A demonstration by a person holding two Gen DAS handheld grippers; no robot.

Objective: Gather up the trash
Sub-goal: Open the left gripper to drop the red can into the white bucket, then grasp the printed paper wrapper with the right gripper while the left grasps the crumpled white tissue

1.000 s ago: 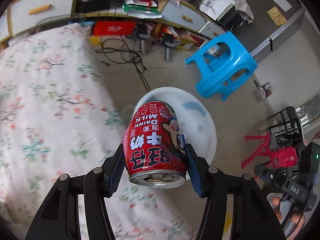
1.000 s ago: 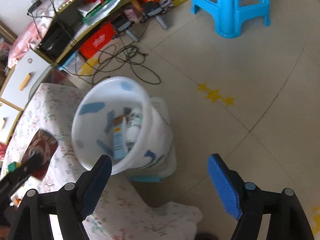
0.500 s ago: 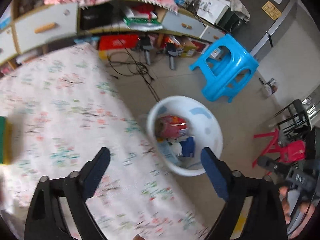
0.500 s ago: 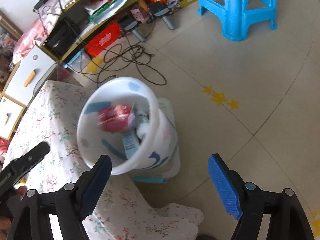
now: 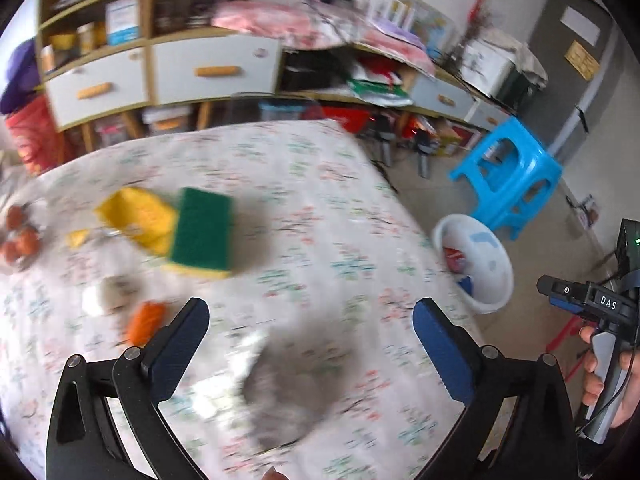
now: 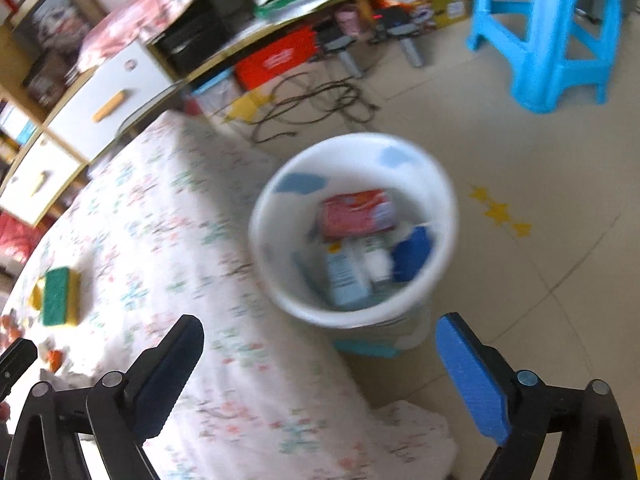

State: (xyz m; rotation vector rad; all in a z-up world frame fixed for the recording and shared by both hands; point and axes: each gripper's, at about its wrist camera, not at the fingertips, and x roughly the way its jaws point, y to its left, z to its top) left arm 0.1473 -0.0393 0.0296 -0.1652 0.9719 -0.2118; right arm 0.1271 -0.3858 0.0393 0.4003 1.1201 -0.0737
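Note:
The white bucket (image 6: 442, 184) stands on the floor beside the table, with the red milk can (image 6: 356, 214) lying in it on top of cartons and a blue item. My right gripper (image 6: 318, 324) hangs above the table edge beside the bucket, jaws opening, nothing between them. My left gripper (image 5: 310, 312) is over the floral tablecloth (image 5: 320, 200), jaws opening and empty. Below it lies a blurred grey-white crumpled wad (image 5: 276, 392). An orange scrap (image 5: 146, 320) and a white lump (image 5: 108, 294) lie to its left. The bucket (image 5: 506, 280) sits far right.
A green and yellow sponge (image 5: 202, 232) and a yellow piece (image 5: 136, 216) lie mid-table, with reddish round things (image 5: 20, 240) at the left edge. A blue stool (image 6: 548, 28), cables (image 6: 312, 100) and low shelves (image 5: 216, 72) stand beyond. A hand (image 5: 600, 380) holds the right gripper.
The left gripper let go of the red can, which dropped into the bucket. It then opened wide and swung left over the table. The right gripper shifted toward the table and opened wider.

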